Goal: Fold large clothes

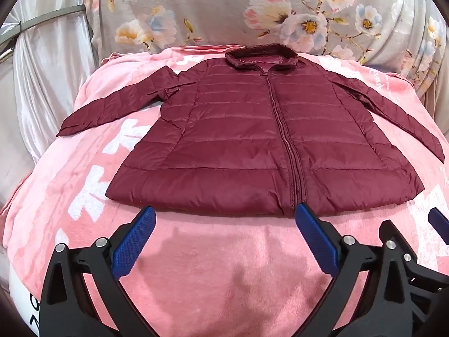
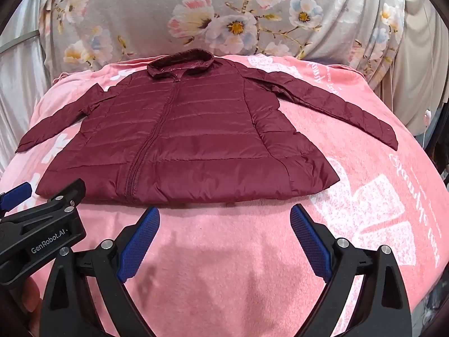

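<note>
A dark red quilted puffer jacket [image 1: 252, 140] lies flat, zipped, collar away from me, both sleeves spread out on a pink blanket [image 1: 213, 266]. It also shows in the right wrist view [image 2: 190, 146]. My left gripper [image 1: 224, 216] is open and empty, hovering just short of the jacket's hem near the zipper. My right gripper [image 2: 224, 216] is open and empty, just short of the hem right of the zipper. The right gripper's body shows at the lower right of the left wrist view [image 1: 398, 252]. The left gripper's body shows at the lower left of the right wrist view [image 2: 42, 224].
A grey floral cover [image 1: 252, 8] rises behind the blanket. Shiny silver fabric [image 1: 50, 64] hangs at the left. The blanket [image 2: 378, 196] carries white print and drops off at both sides.
</note>
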`<state>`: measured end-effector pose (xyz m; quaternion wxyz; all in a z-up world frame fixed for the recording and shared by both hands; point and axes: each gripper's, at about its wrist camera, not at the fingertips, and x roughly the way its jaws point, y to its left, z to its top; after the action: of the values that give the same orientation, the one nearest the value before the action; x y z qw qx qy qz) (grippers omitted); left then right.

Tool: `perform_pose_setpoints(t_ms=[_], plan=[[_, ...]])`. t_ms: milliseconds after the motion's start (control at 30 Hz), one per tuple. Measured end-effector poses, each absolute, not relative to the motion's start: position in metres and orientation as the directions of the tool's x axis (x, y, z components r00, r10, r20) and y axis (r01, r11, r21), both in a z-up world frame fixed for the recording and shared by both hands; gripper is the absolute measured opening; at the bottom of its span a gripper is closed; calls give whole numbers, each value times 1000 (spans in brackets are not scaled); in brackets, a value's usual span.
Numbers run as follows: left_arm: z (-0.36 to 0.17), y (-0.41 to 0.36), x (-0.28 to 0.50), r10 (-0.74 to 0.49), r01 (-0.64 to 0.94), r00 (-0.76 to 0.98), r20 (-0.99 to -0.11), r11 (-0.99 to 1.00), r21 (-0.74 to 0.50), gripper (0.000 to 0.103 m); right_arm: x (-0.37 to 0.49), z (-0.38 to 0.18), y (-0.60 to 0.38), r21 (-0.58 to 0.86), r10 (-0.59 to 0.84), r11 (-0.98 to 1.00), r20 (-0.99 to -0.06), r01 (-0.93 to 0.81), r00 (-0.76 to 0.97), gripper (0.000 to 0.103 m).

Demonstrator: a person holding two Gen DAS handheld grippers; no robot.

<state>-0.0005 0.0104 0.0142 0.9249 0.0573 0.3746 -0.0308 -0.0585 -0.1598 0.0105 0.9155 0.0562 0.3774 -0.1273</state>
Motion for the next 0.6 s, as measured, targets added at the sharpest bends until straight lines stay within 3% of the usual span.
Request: perform_pose_setpoints(t_ms=[600], plan=[[19, 12, -2, -10, 95, 715, -699, 992, 82, 97, -60, 10, -161, 13, -187, 962, -702, 274, 687, 92]])
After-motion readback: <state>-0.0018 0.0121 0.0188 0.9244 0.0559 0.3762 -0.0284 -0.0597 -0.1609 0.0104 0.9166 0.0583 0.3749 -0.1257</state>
